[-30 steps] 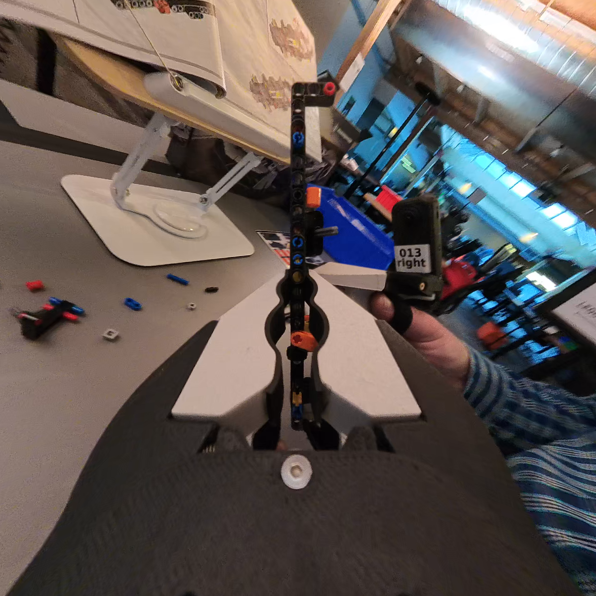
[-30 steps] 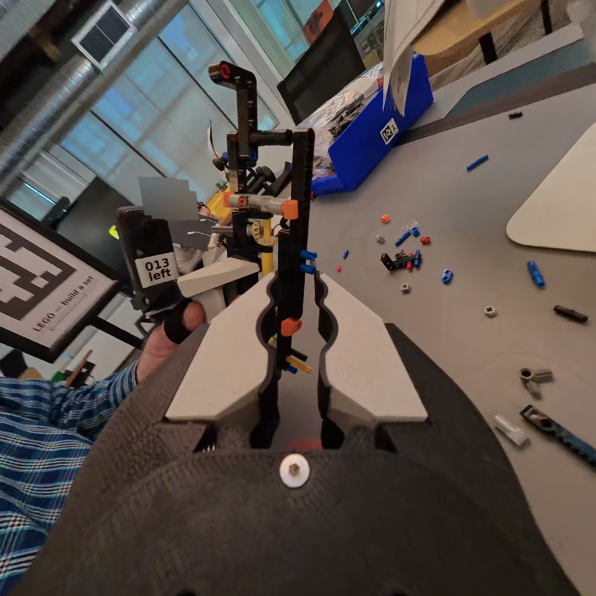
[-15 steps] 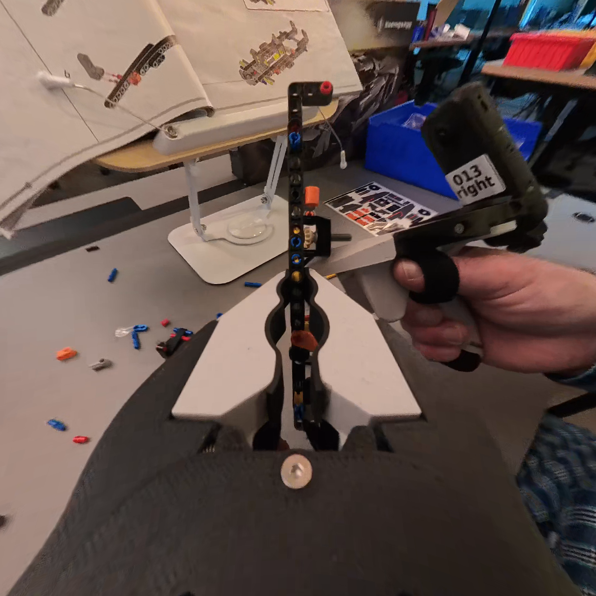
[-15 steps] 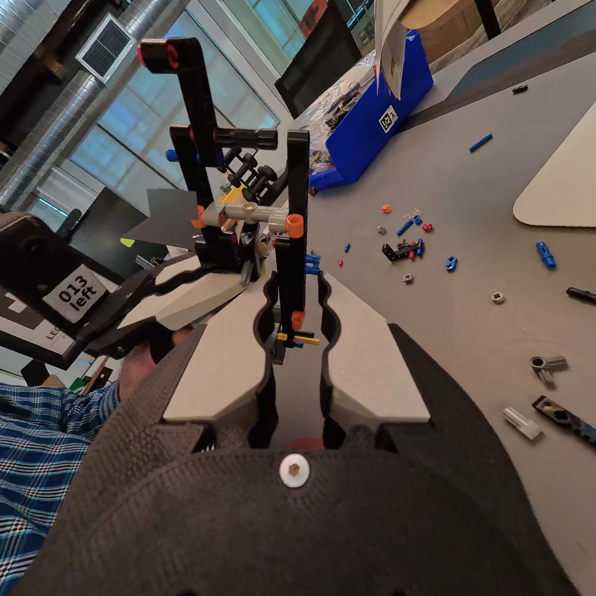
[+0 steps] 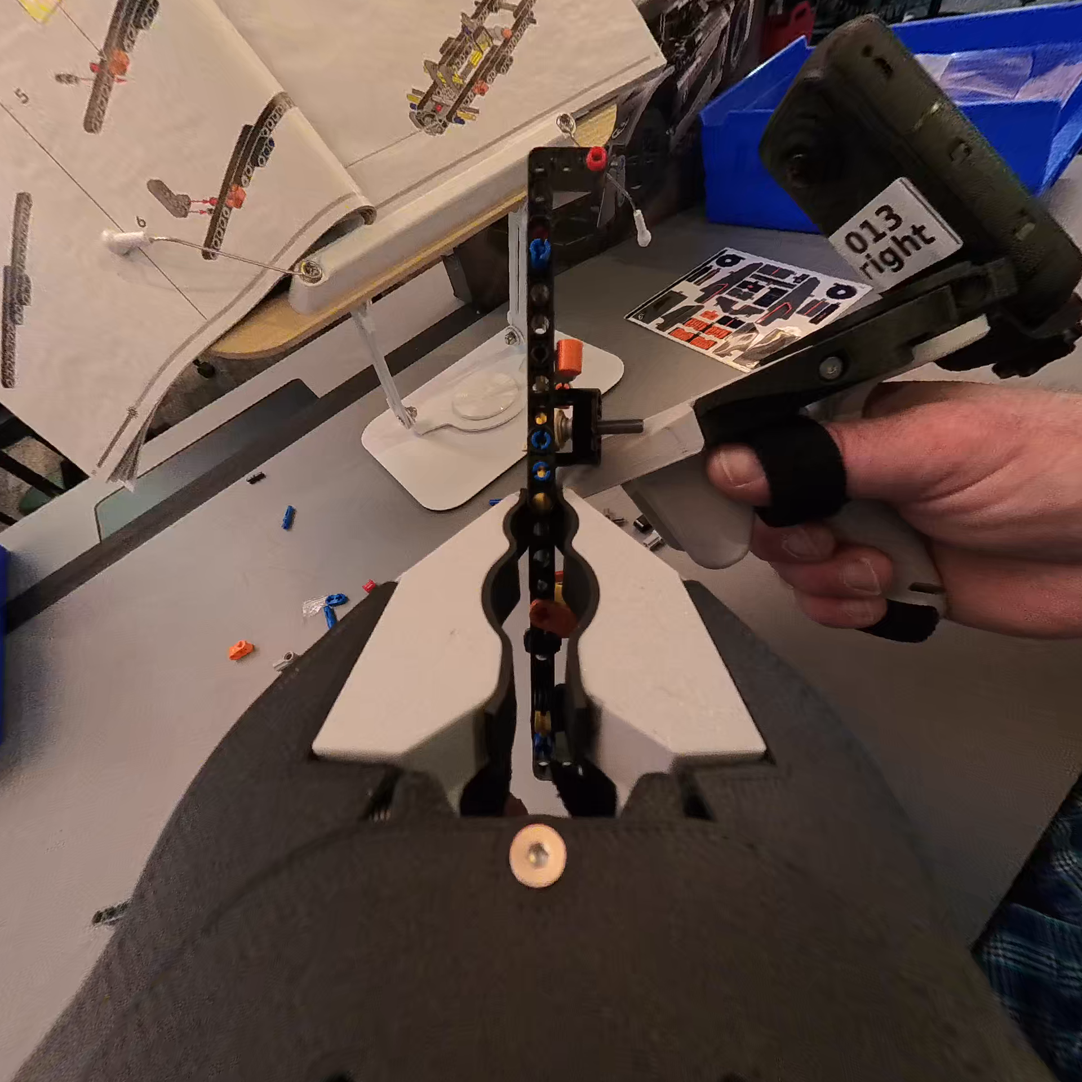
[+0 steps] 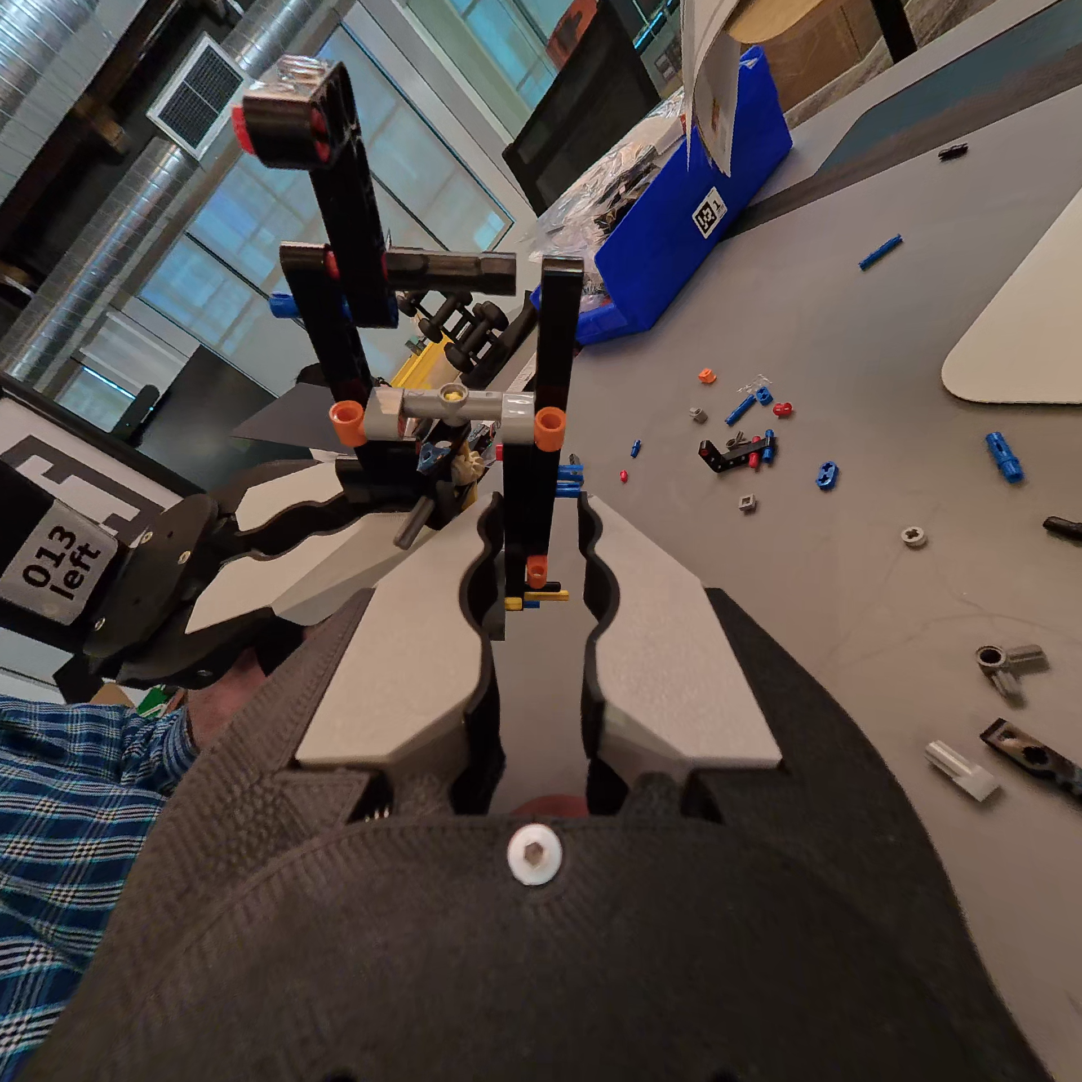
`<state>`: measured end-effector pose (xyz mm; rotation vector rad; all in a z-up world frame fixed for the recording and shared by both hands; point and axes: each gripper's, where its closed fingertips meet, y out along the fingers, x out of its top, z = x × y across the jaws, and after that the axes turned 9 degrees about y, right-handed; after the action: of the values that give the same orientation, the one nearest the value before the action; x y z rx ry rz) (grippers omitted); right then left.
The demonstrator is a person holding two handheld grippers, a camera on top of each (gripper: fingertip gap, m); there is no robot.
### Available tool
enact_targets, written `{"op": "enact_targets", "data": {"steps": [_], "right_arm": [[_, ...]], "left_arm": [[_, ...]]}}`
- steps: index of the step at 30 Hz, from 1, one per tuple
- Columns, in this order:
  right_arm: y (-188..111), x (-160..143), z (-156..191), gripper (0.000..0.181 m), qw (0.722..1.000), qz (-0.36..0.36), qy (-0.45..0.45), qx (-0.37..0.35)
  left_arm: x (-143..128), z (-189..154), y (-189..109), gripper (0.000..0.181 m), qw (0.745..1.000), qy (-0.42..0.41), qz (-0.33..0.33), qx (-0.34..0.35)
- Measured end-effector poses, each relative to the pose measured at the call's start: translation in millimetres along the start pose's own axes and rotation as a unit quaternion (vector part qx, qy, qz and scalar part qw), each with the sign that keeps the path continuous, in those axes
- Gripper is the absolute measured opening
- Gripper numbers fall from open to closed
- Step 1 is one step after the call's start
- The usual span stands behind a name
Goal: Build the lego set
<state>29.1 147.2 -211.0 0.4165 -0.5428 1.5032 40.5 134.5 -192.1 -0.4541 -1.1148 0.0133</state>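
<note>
A: We're mid-build. The left gripper (image 5: 541, 632) has its fingers (image 5: 433, 661) closed down tight on one long black beam (image 5: 540, 328) of the lego frame (image 6: 445, 404), which sticks straight out past the tips.

B: And the right gripper (image 6: 538, 591)? In its own view the second black beam (image 6: 541, 445) runs between the fingers (image 6: 661, 661), but with a gap on each side.

A: Partly open, then. We can't say it's gripping; loosely around the beam at most.

B: Done so far, as we read it: two parallel beams joined by a grey cross axle (image 6: 451, 404) with orange bushes (image 6: 549, 428) at both ends, blue pins, a black arm on top with a red pin (image 5: 596, 157). The frame is held in the air, off the tabletop (image 6: 732, 585).

A: Left to do is a lot, we'd judge. Loose parts lie to the right of the right fingers: a small black sub-assembly (image 6: 736, 455), blue pins (image 6: 1004, 456), grey connectors (image 6: 1010, 667), a white piece (image 6: 960, 776).

B: Beyond the left fingers, the open instruction booklet (image 5: 246, 146) on its stand (image 5: 456, 433), a sticker sheet (image 5: 749, 307) untouched, and a blue bin (image 6: 685, 234) farther back.

A: So early-to-middle stage.
</note>
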Motion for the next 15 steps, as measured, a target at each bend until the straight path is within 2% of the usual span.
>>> {"op": "enact_targets", "data": {"steps": [2,4,8,15], "right_arm": [[-0.5,1.1,-0.3,0.024,1.000,-0.001,-0.015,-0.011],[-2.1,5.2,2.2,0.025,0.999,-0.009,-0.036,-0.023],[-4.9,16.1,15.7,0.032,0.991,-0.023,-0.119,-0.058],[-8.8,30.8,39.8,0.027,0.952,-0.036,-0.273,-0.136]], "left_arm": [[0.3,-0.1,0.4,0.006,0.999,-0.038,-0.011,-0.021],[4.6,1.3,-0.7,0.006,0.988,-0.128,-0.056,-0.073],[14.7,14.7,-8.9,0.005,0.918,-0.324,-0.156,-0.165],[26.6,18.4,-19.0,0.005,0.836,-0.427,-0.255,-0.233]]}}
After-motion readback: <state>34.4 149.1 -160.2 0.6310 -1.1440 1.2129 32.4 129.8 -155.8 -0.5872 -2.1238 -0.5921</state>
